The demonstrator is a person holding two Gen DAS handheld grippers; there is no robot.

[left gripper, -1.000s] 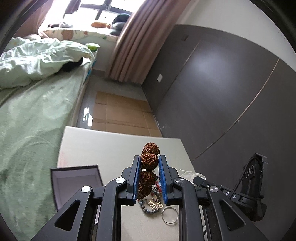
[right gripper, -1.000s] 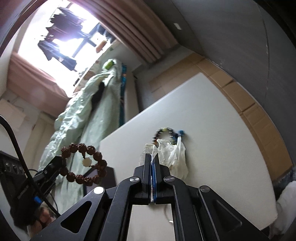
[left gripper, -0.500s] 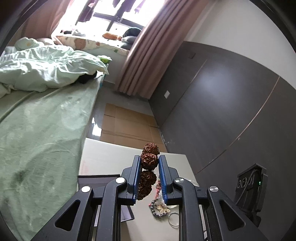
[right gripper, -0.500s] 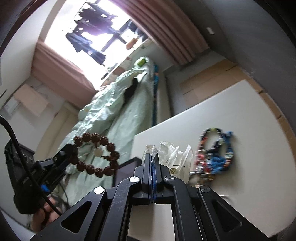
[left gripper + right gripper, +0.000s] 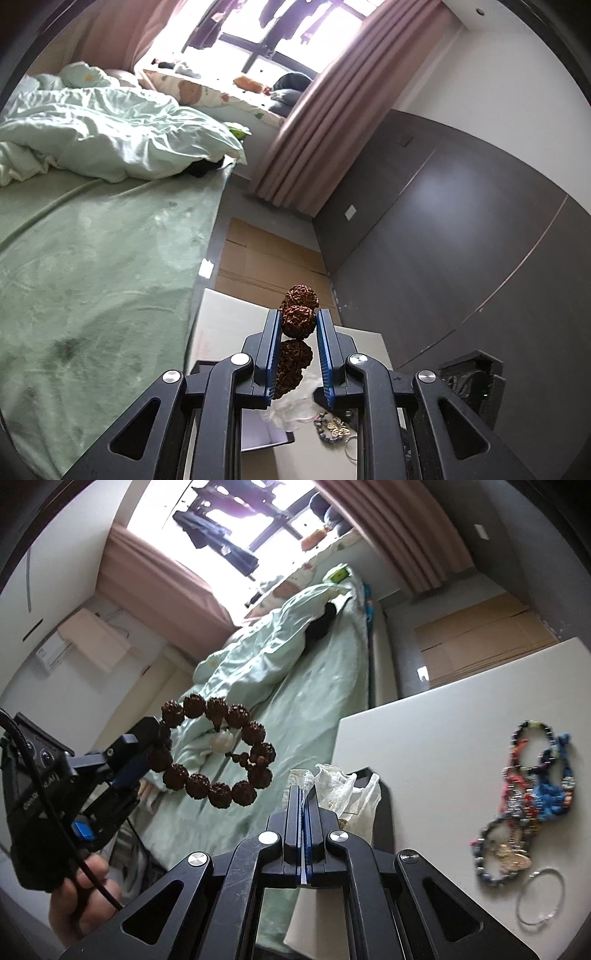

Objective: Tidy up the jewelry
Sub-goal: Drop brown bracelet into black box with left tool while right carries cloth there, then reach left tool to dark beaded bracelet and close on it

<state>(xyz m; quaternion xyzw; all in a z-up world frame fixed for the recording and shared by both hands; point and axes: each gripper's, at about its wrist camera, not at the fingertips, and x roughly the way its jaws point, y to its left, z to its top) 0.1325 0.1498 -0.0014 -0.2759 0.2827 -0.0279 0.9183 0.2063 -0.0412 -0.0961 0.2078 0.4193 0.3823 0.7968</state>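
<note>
A: Report left gripper (image 5: 298, 325) status.

B: Fingers closed on one bead of the brown bead bracelet (image 5: 218, 753). In the right wrist view the loop hangs free in the air at 9 o'clock, above the green bed (image 5: 92, 258).

A: Right gripper (image 5: 303, 805)?

B: Fingers pressed fully together, pinching the edge of a clear plastic bag (image 5: 343, 786). The bag stands up at 12 o'clock of the fingertips, in front of a dark tray (image 5: 262, 435).

A: Remaining jewelry?

B: On the white table (image 5: 424, 738), at 3 o'clock: a pile of colourful bracelets (image 5: 535, 782). A thin silver bangle (image 5: 541, 895) lies at 4 o'clock, just beside the pile.
</note>
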